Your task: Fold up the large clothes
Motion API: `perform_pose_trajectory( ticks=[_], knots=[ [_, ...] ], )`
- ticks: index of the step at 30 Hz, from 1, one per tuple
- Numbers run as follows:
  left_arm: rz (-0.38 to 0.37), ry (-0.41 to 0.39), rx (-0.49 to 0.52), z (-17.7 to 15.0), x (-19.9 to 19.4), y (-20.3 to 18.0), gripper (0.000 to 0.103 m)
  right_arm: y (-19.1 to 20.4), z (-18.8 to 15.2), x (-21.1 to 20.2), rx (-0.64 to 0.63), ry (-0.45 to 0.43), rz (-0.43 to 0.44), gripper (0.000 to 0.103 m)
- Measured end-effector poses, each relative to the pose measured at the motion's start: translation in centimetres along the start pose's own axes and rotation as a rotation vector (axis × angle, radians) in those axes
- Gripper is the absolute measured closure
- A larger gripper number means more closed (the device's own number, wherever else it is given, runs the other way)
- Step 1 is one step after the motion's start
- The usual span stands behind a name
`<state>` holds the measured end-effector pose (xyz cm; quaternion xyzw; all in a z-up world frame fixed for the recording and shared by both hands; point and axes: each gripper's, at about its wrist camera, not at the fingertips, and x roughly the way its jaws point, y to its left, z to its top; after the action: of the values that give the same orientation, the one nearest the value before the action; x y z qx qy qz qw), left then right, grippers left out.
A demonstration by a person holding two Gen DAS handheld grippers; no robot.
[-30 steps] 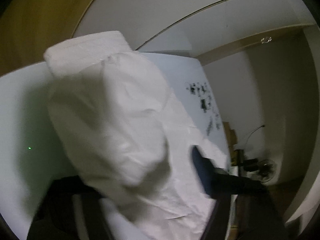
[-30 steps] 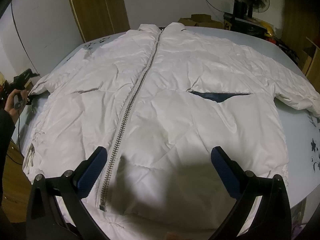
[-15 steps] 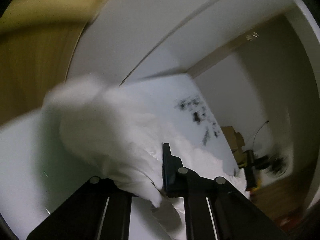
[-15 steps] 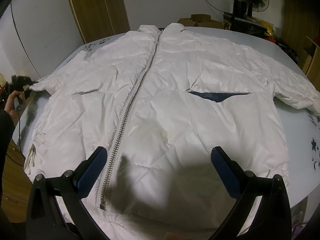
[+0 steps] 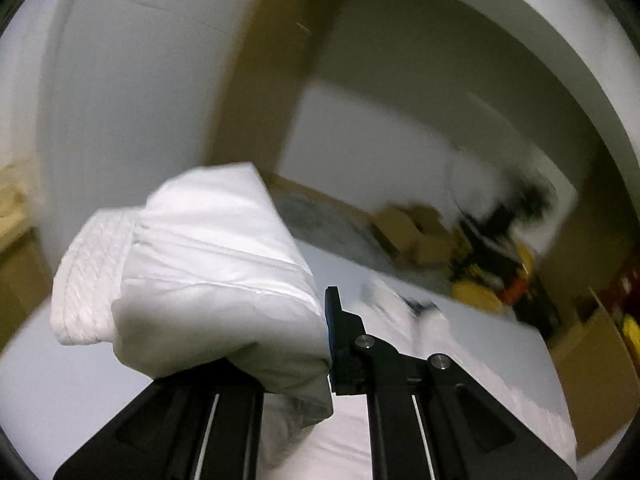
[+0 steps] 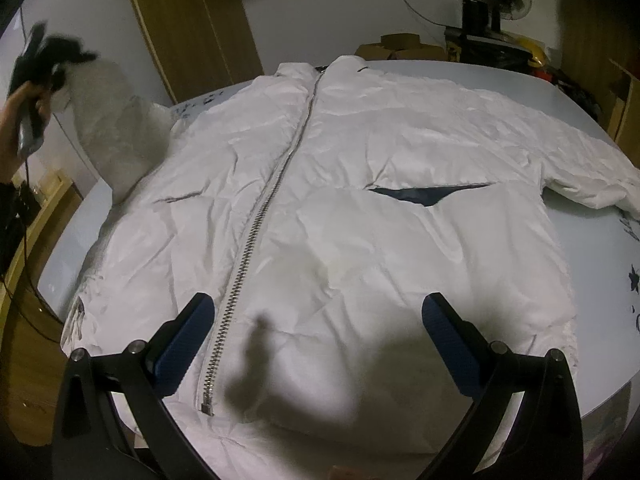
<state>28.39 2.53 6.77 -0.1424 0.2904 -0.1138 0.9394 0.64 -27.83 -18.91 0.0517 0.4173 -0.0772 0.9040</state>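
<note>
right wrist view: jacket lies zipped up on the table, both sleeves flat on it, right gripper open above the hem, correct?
Not quite. Only one sleeve lies flat. The other sleeve is lifted off the table, clamped in the left gripper, as the right wrist view shows. The jacket is zipped, and the right gripper is open above the hem.

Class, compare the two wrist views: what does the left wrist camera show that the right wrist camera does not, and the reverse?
Only the left wrist view shows the ribbed cuff close up, the left gripper shut on the sleeve. Only the right wrist view shows the zipper, the dark pocket opening and the open right gripper. Both show the white jacket and the table.
</note>
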Motion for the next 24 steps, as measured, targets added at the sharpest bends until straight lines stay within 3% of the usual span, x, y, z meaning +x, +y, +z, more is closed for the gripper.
perform_pose_trajectory(
  ticks=[3,5,8,11,16,22,24],
  knots=[
    [-0.032,0.101,0.097,-4.2,4.0,-6.4,0.096,-1.2,0.0,-0.4,0.031,-0.011,0.002,0.000],
    [-0.044,0.196,0.154,-8.6,7.3,-9.6,0.096,-2.3,0.1,-0.7,0.053,-0.020,0.001,0.000],
    [-0.046,0.314,0.228,-14.7,11.3,-12.3,0.096,-3.8,0.2,-1.2,0.089,-0.035,-0.008,0.000],
    [-0.026,0.382,0.272,-19.5,13.8,-13.7,0.096,-5.3,0.1,-1.5,0.125,-0.040,-0.013,0.000],
    [-0.007,0.377,0.283,-21.8,16.4,-13.9,0.095,-6.3,0.0,-1.3,0.161,-0.037,-0.006,0.000],
    [-0.081,0.383,0.279,-22.0,15.8,-13.0,0.091,-5.1,0.0,-1.0,0.168,-0.017,0.056,0.000],
    [-0.113,0.391,0.264,-22.1,15.6,-12.5,0.085,-4.4,0.2,-1.3,0.155,-0.025,0.060,0.000]
  ],
)
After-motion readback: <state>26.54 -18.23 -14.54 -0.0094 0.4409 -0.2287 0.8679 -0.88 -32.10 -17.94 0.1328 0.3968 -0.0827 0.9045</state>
